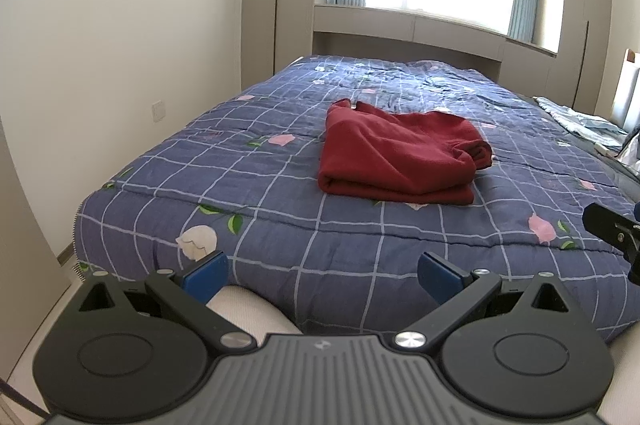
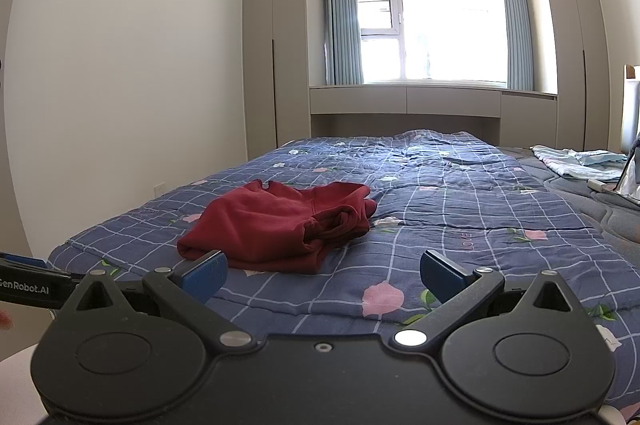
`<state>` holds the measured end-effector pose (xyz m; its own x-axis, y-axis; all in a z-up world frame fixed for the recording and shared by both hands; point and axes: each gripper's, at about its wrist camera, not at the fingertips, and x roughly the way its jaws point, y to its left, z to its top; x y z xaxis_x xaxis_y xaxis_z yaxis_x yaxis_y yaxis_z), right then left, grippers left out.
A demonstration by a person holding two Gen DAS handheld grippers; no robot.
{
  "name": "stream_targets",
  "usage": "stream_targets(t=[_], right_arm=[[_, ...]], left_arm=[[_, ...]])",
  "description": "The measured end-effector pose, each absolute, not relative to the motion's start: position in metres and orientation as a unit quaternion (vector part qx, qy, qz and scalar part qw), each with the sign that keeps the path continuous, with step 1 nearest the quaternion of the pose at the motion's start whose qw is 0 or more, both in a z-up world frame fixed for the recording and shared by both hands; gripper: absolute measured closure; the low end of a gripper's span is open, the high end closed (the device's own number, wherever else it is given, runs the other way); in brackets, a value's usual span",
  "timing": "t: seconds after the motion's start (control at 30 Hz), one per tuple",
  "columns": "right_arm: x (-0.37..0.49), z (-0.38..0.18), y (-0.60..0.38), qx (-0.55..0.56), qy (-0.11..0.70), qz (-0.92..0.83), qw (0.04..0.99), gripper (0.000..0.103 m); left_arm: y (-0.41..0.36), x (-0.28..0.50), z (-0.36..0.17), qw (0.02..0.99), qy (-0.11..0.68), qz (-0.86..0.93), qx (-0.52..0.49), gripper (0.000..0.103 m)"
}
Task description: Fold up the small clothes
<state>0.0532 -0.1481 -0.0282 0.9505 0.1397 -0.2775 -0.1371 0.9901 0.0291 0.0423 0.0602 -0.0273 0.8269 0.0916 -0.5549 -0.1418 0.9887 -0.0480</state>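
- The left gripper [image 1: 323, 275] is held at the near edge of the bed, short of the quilt top. Its blue fingers [image 1: 206, 275] are spread wide and nothing is held between them.
- The right gripper [image 2: 323, 275] is likewise held low over the near part of the bed, with its fingers [image 2: 440, 275] wide apart and empty. It is also seen at the right border of the left wrist view, so the two tools are judged to be side by side.
- Both tools are kept clear of the cloth; this is judged to be a withdrawn posture, as no edge of the fabric is gripped.
- The checked quilt [image 1: 280, 225] is spread flat over the bed, so a broad, soft working surface is provided.
- The red garment [image 1: 396, 159] is laid on the quilt, near the middle of the bed, ahead of both tools and apart from them. It is seen as a stacked, roughly square bundle with a bunched part at its right side [image 2: 288, 225].
- The fold is judged to be nearly or fully done, although the bunched part is left untidy.
- Pale blue clothes [image 2: 580, 161] are piled at the far right of the bed, well apart from the red garment.
- A window [image 2: 432, 17] with curtains is set in the far wall, between cupboards.
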Motion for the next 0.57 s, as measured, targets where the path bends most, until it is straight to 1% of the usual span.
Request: stream_targets(t=[0.17,0.57], right_arm=[[0.0531,-0.0285,-0.1479,0.005,0.141,0.070,0.987,0.001],[0.0535,-0.0292,-0.1470,0.005,0.142,0.071,0.987,0.001]], left_arm=[[0.0560,0.0427,-0.0276,0.954,0.289,0.079,-0.016,0.000],[0.0589,0.0432,-0.0258,0.954,0.289,0.076,-0.018,0.000]])
